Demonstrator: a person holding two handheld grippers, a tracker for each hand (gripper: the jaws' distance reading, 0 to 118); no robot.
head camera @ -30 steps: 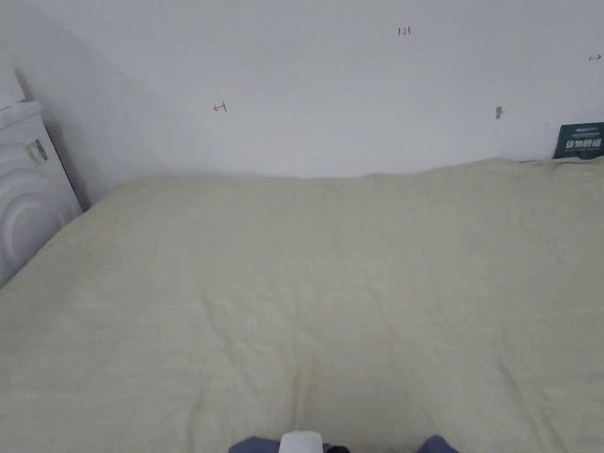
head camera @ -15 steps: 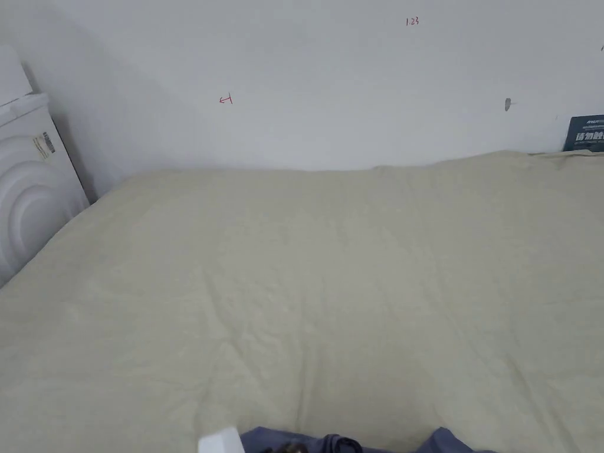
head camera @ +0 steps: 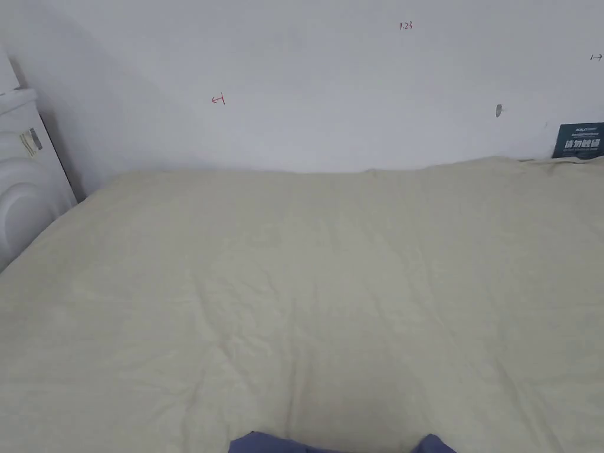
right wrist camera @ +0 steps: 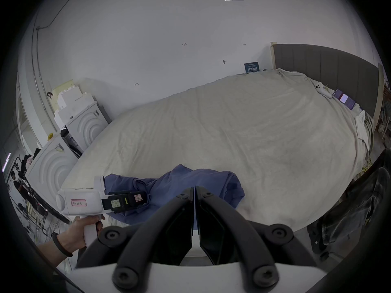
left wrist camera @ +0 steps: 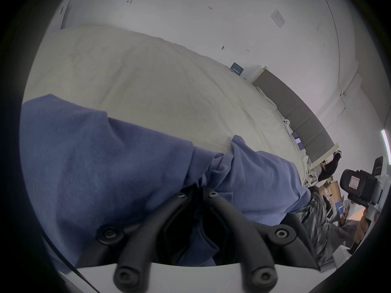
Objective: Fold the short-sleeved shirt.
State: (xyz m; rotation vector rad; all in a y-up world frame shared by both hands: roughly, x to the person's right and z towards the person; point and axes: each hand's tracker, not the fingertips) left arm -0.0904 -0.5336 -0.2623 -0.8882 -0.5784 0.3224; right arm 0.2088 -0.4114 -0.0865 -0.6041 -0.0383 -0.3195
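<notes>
A blue short-sleeved shirt (head camera: 259, 442) lies crumpled on the near edge of the cream bed cover (head camera: 330, 283); only two tips of it reach the bottom of the head view. In the left gripper view my left gripper (left wrist camera: 196, 194) is shut on a bunched fold of the shirt (left wrist camera: 105, 160), with cloth draped on both sides of it. The right gripper view shows my left gripper (right wrist camera: 146, 198) held by a hand, reaching into the shirt (right wrist camera: 211, 181) from the left. My right gripper (right wrist camera: 194, 188) hovers over the shirt's near side, shut and holding nothing.
White moulded foam blocks (head camera: 23, 194) stand against the bed's left side. A grey headboard (right wrist camera: 328, 73) closes the right end, with a phone (right wrist camera: 343, 98) and a small white device beside it. A dark sign (head camera: 581, 140) leans on the wall.
A white gripper body at the bottom edge of the head view slid left, then dropped out of the picture. The head camera shifted slightly.
</notes>
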